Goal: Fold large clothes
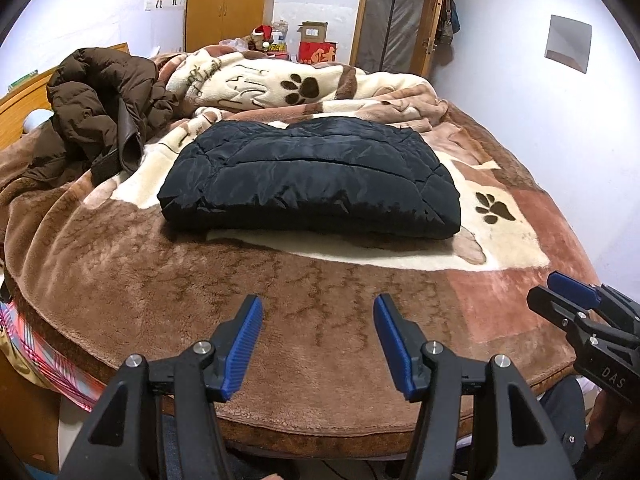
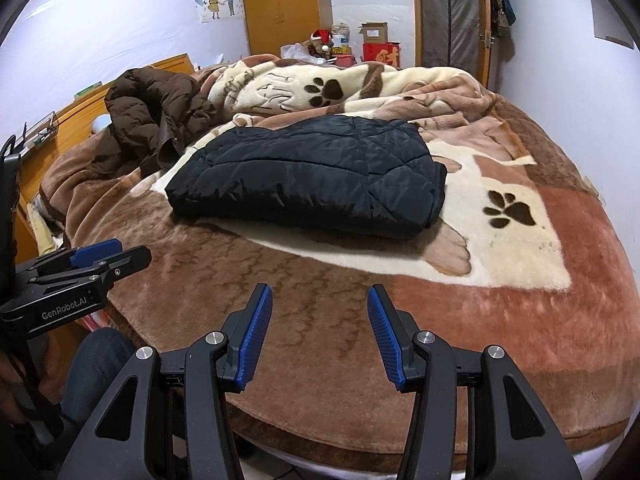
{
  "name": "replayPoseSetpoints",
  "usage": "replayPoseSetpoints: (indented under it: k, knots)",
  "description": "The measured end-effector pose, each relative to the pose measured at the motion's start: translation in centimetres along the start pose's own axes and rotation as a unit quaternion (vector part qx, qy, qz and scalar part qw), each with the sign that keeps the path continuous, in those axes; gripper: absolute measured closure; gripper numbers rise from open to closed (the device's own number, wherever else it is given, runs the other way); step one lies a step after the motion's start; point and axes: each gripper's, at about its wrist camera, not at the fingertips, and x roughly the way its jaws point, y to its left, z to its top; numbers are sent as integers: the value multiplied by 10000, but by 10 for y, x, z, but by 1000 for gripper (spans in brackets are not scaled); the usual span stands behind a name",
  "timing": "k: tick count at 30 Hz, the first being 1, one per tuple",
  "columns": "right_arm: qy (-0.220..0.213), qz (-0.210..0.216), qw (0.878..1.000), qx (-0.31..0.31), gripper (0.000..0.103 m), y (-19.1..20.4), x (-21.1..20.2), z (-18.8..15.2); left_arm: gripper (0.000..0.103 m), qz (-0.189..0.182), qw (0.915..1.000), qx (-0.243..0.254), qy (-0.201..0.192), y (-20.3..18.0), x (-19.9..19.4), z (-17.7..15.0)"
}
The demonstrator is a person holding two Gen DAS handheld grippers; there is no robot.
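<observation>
1. Left tongs (image 1: 318, 312): jaws apart, nothing between the blue pads, held above the near edge of the bed.
2. Right tongs (image 2: 320, 302): jaws likewise apart and empty, held above the same near edge, just beside the left pair.
3. Blanket (image 1: 280, 300): brown plush with cream panels and paw prints, covering the bed; bunched up at the far side.
4. Black jacket (image 1: 312, 176): padded, folded into a neat rectangle, lying flat on a cream panel of the blanket, well apart from both tongs.
5. Brown jacket (image 1: 100, 100): padded, unfolded, heaped on the left side of the bed, near the black jacket but not touching it.
6. Wardrobe (image 1: 224, 0): wooden, against the far wall.
</observation>
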Motion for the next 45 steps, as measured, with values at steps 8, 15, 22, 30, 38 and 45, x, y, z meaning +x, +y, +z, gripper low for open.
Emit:
replayPoseSetpoints:
  k: [8, 15, 22, 30, 38, 45]
  knots:
    - [7, -8, 10000, 16, 52, 1, 0, 0, 43, 15, 10000, -16, 6, 1, -2, 1]
    - [9, 8, 10000, 23, 52, 2, 0, -1, 43, 24, 10000, 18, -7, 2, -4, 1]
    - [5, -2, 10000, 28, 52, 2, 0, -1, 43, 26, 10000, -20, -21, 0, -6, 0]
    - [7, 9, 10000, 14, 52, 1, 0, 0, 41, -18, 10000, -80, -13, 1, -8, 0]
    - [15, 5, 10000, 23, 52, 2, 0, -1, 41, 13, 9999, -107, 16, -6, -5, -3]
    - [24, 4, 10000, 28, 52, 6, -1, -4, 41, 15, 9999, -126, -12, -7, -5, -4]
